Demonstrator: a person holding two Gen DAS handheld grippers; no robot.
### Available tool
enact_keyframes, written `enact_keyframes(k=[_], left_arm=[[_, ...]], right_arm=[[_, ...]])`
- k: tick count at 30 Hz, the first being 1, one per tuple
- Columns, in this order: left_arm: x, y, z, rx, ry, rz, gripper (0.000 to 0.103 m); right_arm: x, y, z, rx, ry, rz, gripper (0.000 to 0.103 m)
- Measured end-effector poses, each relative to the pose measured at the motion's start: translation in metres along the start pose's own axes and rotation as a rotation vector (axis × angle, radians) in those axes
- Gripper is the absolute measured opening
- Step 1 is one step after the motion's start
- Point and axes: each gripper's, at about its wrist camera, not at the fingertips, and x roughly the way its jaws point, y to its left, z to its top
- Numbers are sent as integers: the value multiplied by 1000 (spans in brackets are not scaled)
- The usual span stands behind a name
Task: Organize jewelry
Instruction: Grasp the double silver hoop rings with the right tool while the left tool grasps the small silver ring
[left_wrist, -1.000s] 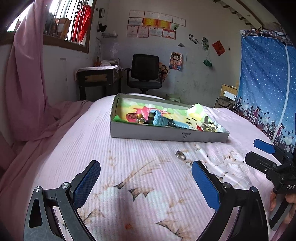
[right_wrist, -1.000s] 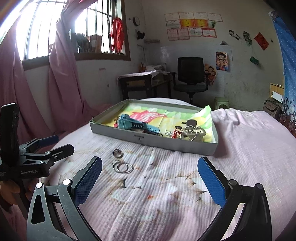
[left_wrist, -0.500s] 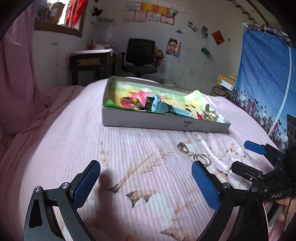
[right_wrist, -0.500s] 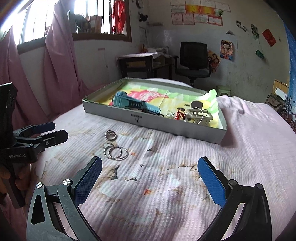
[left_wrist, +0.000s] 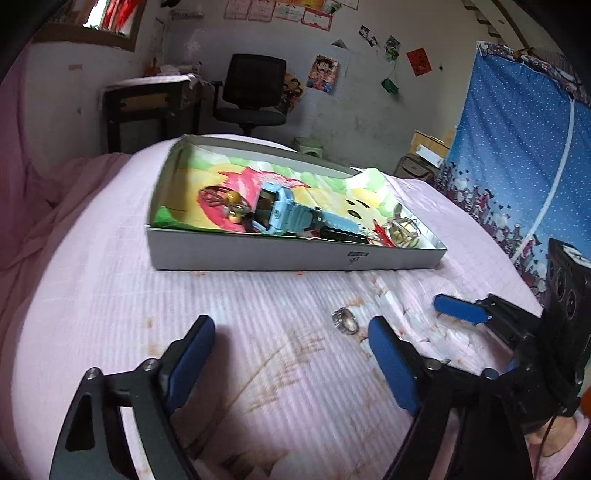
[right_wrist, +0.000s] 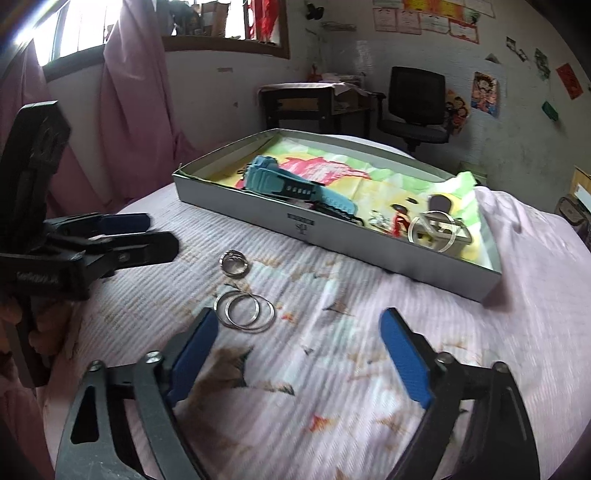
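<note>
On the pink bedspread, short of the grey box (right_wrist: 332, 236), lie a small ring (right_wrist: 233, 261) and paired hoops (right_wrist: 244, 311). Both the left gripper (left_wrist: 291, 354) and right gripper (right_wrist: 299, 354) gape empty; straddling the thin hoops squarely should prevent slipping.

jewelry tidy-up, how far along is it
Partly done. The blue watch and several small pieces already lie in the grey box. Nothing is in hand: the left gripper and right gripper are both open. A ring and two hoops remain on the bedspread.
</note>
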Motion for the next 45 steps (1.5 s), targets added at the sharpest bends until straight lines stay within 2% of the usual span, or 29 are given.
enact_keyframes(k=[6, 10, 12, 17, 20, 24, 29, 36, 40, 41, 45], left_arm=[[17, -6, 3, 10, 49, -83, 61], [26, -7, 6, 5, 80, -119, 55], [30, -9, 5, 10, 92, -123, 50], [33, -15, 2, 39, 105, -109, 42], [35, -21, -1, 70, 101, -90, 41], [40, -29, -1, 107, 106, -58, 39], [39, -28, -1, 105, 103, -48, 34], [38, -27, -4, 106, 94, -35, 18], [36, -26, -5, 102, 89, -41, 17], [35, -26, -5, 99, 85, -39, 8], [32, -24, -5, 80, 74, -57, 8]], right_arm=[[13, 6, 3, -18, 29, 57, 64], [19, 7, 2, -14, 50, 83, 55], [21, 7, 1, -8, 56, 91, 52], [28, 8, 1, 1, 79, 94, 35], [30, 6, 0, 18, 86, 82, 28], [31, 2, -2, 36, 84, 63, 27], [30, -3, -4, 62, 76, 26, 27], [32, -9, -5, 86, 78, 21, 27], [32, -9, -5, 87, 78, 21, 27], [32, -9, -5, 88, 78, 21, 27], [29, -8, -5, 83, 60, 26, 27]])
